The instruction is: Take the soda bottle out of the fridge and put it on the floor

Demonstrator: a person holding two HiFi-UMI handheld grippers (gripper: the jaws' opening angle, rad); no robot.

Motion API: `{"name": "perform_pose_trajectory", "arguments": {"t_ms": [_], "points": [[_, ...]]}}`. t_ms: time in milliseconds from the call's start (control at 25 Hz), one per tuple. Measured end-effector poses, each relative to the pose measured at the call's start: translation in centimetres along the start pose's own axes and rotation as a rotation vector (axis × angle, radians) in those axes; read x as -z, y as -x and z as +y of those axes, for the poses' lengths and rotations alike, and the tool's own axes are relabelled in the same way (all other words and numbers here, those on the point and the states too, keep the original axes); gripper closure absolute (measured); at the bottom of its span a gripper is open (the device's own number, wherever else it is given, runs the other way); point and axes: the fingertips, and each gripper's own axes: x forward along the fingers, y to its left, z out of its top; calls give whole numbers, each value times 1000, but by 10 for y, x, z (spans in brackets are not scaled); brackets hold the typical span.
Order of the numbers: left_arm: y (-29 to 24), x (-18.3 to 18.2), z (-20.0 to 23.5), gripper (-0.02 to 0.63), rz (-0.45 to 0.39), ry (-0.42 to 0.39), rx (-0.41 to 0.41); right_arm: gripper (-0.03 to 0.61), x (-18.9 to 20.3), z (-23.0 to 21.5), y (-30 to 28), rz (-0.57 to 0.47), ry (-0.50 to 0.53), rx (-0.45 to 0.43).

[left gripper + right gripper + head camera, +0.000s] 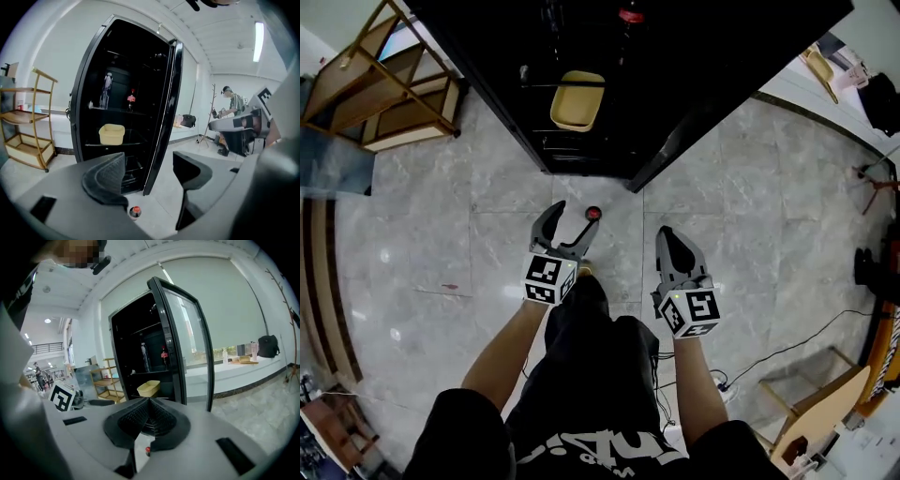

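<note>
The soda bottle (593, 214) stands on the grey floor in front of the open black fridge (694, 75); only its red cap and dark top show. Just short of it and apart from it, my left gripper (570, 223) hangs open with nothing between its fingers. In the left gripper view the bottle (135, 212) shows far below the left gripper (149, 164). To the right my right gripper (667, 234) is shut and holds nothing; in its own view the right gripper (149, 401) has its pads together, with the cap (147, 450) beneath.
On the fridge shelves are a yellow tub (577, 99), a clear bottle (106, 91) and another red-capped bottle (131, 99). The fridge door (164, 117) stands open to the right. A wooden rack (384, 84) is at the left, a cable (787, 347) and wooden frame (816, 412) at the right.
</note>
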Motion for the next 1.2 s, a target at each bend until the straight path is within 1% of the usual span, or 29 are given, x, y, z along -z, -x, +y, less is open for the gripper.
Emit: {"name": "perform_pose_trajectory", "arguments": {"t_ms": [120, 160, 200, 320, 440, 560, 720, 880, 1000, 1120, 1200], "points": [[29, -71, -16, 293, -8, 10, 26, 555, -61, 16, 20, 20, -10, 6], [39, -92, -21, 308, -11, 15, 33, 555, -79, 21, 27, 28, -9, 6], [49, -113, -24, 335, -16, 24, 37, 555, -96, 27, 33, 35, -10, 5], [75, -171, -34, 448, -26, 46, 39, 555, -142, 35, 55, 39, -33, 25], [97, -217, -43, 601, -34, 44, 44, 555, -180, 36, 77, 30, -44, 71], [114, -251, -44, 606, -42, 56, 61, 555, -211, 38, 89, 15, -49, 96], [119, -287, -58, 607, -41, 48, 103, 555, -242, 41, 96, -6, -53, 93], [128, -313, -77, 606, -24, 19, 126, 555, -266, 44, 106, -22, -42, 66], [136, -334, -83, 607, -44, -5, 134, 555, -283, 43, 113, -27, -9, 55], [150, -345, -86, 607, -66, -52, 135, 555, -291, 41, 125, -45, 15, 61], [156, -352, -85, 607, -81, -50, 138, 555, -295, 36, 133, -56, 24, 67]]}}
